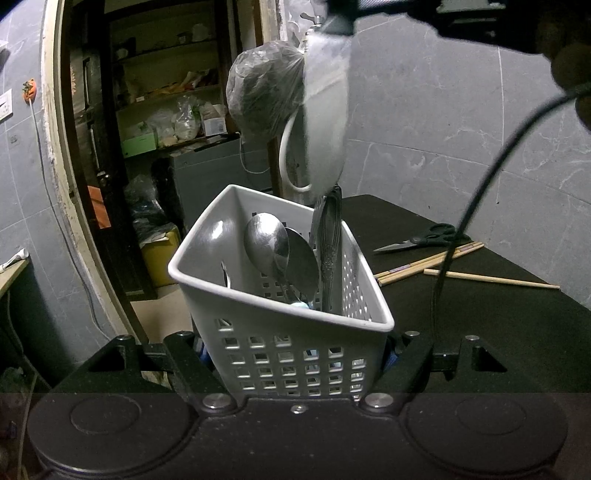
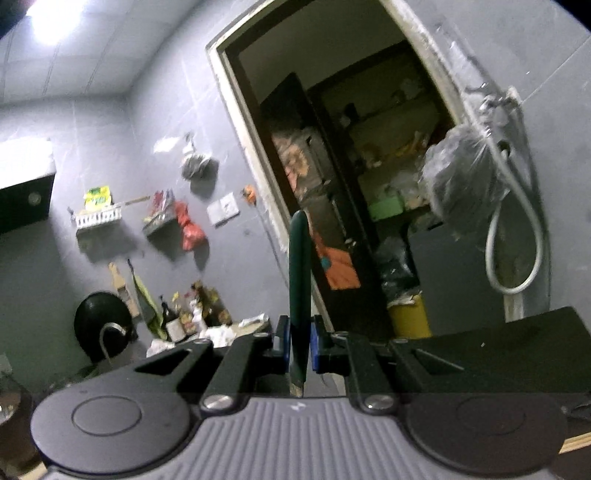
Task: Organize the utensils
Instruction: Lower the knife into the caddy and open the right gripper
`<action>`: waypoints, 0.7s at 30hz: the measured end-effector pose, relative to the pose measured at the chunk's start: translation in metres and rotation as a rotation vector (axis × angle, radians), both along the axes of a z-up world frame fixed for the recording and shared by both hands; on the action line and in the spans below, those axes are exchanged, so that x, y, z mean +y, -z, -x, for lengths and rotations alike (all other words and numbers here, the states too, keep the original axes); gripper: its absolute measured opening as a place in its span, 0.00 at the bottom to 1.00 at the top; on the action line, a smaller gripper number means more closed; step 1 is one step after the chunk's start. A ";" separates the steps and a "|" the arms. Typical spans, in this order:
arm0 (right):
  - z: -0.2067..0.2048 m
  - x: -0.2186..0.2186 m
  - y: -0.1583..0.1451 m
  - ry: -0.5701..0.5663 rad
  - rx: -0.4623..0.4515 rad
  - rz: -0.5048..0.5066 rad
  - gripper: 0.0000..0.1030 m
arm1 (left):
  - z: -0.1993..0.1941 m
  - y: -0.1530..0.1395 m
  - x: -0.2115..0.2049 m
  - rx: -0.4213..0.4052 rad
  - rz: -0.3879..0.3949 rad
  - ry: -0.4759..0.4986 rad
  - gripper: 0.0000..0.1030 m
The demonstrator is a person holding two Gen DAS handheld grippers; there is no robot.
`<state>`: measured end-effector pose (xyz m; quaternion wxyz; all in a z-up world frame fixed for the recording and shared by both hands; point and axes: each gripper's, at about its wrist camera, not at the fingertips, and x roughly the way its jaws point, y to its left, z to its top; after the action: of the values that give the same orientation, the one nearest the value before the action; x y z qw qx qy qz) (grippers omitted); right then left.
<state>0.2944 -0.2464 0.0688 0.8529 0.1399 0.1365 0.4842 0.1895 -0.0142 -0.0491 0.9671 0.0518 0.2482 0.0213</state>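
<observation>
My left gripper [image 1: 295, 354] is shut on a white perforated utensil basket [image 1: 207, 221], a finger pressing each side of it. Inside stand two steel spoons [image 1: 269, 240] and an ornate metal handle [image 1: 330, 251]. My right gripper [image 2: 299, 347] is shut on the dark green handle [image 2: 299, 266] of a knife. In the left wrist view that knife's wide grey blade [image 1: 327, 110] hangs blurred, tip down, just above the basket's far right corner. The right gripper [image 1: 338, 18] shows at the top edge.
Black-handled scissors [image 1: 424, 240] and several wooden chopsticks [image 1: 436, 262] lie on the black table [image 1: 480, 332] to the right of the basket. A black cable [image 1: 480, 192] hangs across them. A filled plastic bag [image 1: 262, 96] hangs by an open doorway behind.
</observation>
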 end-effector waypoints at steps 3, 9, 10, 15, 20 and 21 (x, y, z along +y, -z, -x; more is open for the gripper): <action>0.006 0.014 0.013 -0.009 -0.020 0.045 0.12 | 0.000 0.000 0.000 -0.001 -0.001 0.001 0.76; 0.025 0.034 0.044 0.006 -0.085 0.141 0.12 | 0.000 0.000 0.000 0.000 -0.001 0.001 0.76; 0.028 0.037 0.048 0.005 -0.093 0.156 0.12 | 0.000 0.000 0.000 0.000 -0.001 0.001 0.76; 0.043 0.046 0.063 0.005 -0.126 0.219 0.12 | 0.000 0.000 0.000 0.000 -0.001 0.000 0.76; 0.051 0.052 0.072 -0.004 -0.121 0.252 0.12 | 0.000 0.000 0.000 0.000 0.000 0.000 0.76; 0.051 0.052 0.073 -0.004 -0.116 0.258 0.12 | 0.000 0.000 0.000 0.000 0.000 0.000 0.76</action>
<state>0.2436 -0.1941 -0.0046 0.8693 0.0007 0.1485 0.4715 0.1893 -0.0147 -0.0492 0.9671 0.0520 0.2481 0.0213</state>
